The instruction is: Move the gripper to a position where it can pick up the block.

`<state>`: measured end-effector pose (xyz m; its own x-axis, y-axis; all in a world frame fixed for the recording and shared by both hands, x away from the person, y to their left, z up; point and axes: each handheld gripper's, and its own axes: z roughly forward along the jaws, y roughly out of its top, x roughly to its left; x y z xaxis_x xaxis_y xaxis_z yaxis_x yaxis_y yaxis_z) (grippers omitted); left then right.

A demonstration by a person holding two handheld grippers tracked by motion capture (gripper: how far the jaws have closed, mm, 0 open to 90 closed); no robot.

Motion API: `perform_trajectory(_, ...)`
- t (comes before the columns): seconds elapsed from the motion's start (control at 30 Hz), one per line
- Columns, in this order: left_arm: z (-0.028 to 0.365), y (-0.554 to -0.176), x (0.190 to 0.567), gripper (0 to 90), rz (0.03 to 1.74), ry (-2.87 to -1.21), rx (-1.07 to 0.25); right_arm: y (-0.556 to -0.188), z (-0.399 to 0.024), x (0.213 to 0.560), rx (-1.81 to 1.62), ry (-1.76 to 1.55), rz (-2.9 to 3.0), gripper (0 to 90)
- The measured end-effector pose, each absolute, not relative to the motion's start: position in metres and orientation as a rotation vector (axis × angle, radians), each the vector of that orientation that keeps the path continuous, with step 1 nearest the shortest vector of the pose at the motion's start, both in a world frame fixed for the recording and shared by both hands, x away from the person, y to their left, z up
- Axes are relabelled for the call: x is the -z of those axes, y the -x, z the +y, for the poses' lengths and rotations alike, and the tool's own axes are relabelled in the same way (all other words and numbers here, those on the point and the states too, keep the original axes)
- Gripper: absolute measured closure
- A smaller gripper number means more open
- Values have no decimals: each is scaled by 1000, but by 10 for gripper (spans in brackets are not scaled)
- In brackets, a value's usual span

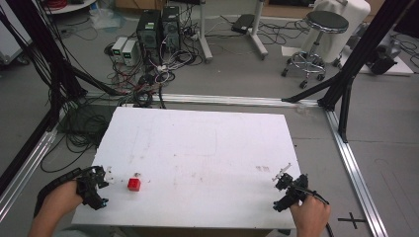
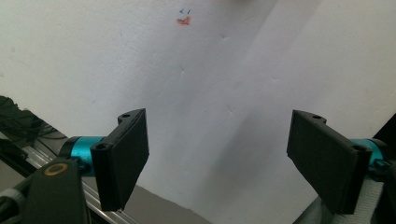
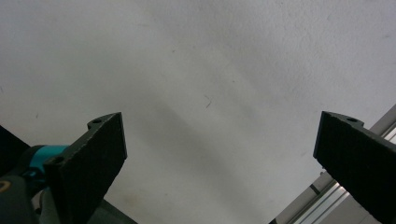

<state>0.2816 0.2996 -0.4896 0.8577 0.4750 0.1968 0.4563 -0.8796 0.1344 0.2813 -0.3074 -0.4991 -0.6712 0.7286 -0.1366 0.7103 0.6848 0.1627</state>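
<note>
Jaws of both grippers stand apart over the white tabletop (image 1: pixel 207 148); left gripper (image 1: pixel 104 176) sits just beside the red block (image 1: pixel 134 184), right gripper (image 1: pixel 282 176) well apart from it.

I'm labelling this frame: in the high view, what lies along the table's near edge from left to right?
Left hand-held gripper → small red cube → right hand-held gripper.

Your bench (image 1: pixel 207 148) is bare white board across its middle and far side, so you have free passage there. The one obstacle is a red block (image 1: pixel 134 184) near the front left, just beside your left tongs (image 1: pixel 105 176), whose jaws stand wide apart.
</note>
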Motion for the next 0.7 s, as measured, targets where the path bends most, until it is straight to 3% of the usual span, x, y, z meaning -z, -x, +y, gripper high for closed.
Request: perform_trajectory(0.7, 302, -290, 491, 213, 568, -2996, -341, -279, -307, 499, -173, -1162, 2705, 17)
